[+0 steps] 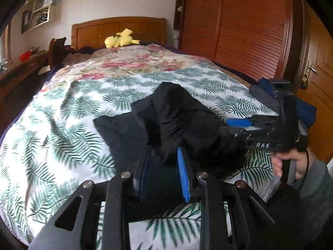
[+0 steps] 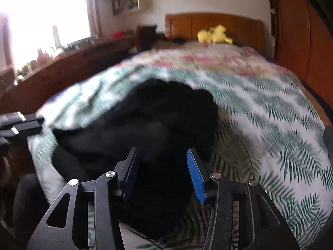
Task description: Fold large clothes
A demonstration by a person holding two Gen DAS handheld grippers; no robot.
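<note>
A crumpled black garment (image 1: 174,120) lies on the leaf-print bedspread (image 1: 62,125). The left hand-held gripper (image 1: 164,173) is clamped on a fold of it. The right hand-held gripper (image 2: 161,168) hangs over it, jaws apart, gripping nothing.

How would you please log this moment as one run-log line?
stage: folding | left hand-held gripper: shut on black garment | right hand-held gripper: open over garment | surface: leaf-print bedspread
</note>
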